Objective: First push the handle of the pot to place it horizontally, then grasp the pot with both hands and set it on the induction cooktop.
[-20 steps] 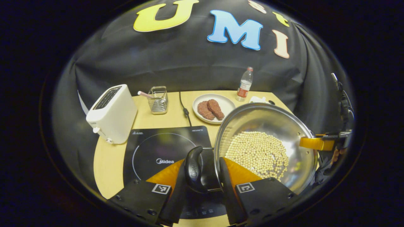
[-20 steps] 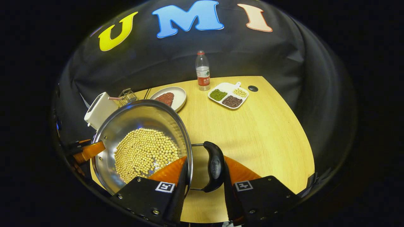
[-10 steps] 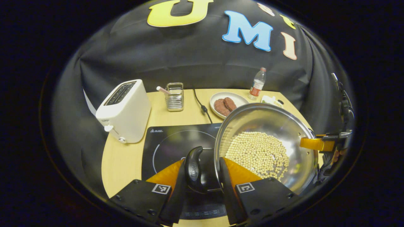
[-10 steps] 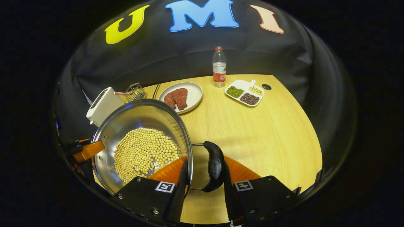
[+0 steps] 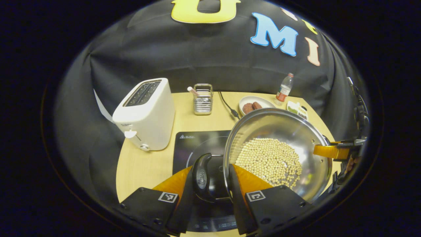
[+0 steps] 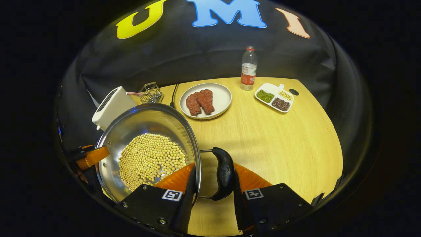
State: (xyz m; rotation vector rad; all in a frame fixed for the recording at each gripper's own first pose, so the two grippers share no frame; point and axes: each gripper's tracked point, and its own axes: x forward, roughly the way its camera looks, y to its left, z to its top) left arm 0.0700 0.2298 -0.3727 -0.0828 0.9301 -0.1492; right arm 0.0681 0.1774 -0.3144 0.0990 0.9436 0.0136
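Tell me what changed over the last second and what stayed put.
The pot travelled left, over the induction cooktop; the toaster looms nearer. The left gripper and right gripper stayed clamped across the handles and rim, and the soybeans stayed inside.

The right gripper (image 6: pixel 210 187) has its orange fingers (image 6: pixel 250 179) closed on the black loop handle (image 6: pixel 224 173) and rim of the shiny steel pot (image 6: pixel 131 126) — one finger inside the rim, one outside the handle. Pale yellow soybeans (image 6: pixel 151 161) cover the pot's bottom. At its far rim an orange finger of the other gripper (image 6: pixel 93 157) touches the pot. Beyond, the light wooden table (image 6: pixel 279 144) carries a white plate with two brown meat slices (image 6: pixel 205 100), a clear plastic bottle (image 6: pixel 248 68), a white divided tray of beans (image 6: pixel 274 97), a white toaster (image 6: pixel 111 107) and a wire basket (image 6: pixel 150 93).
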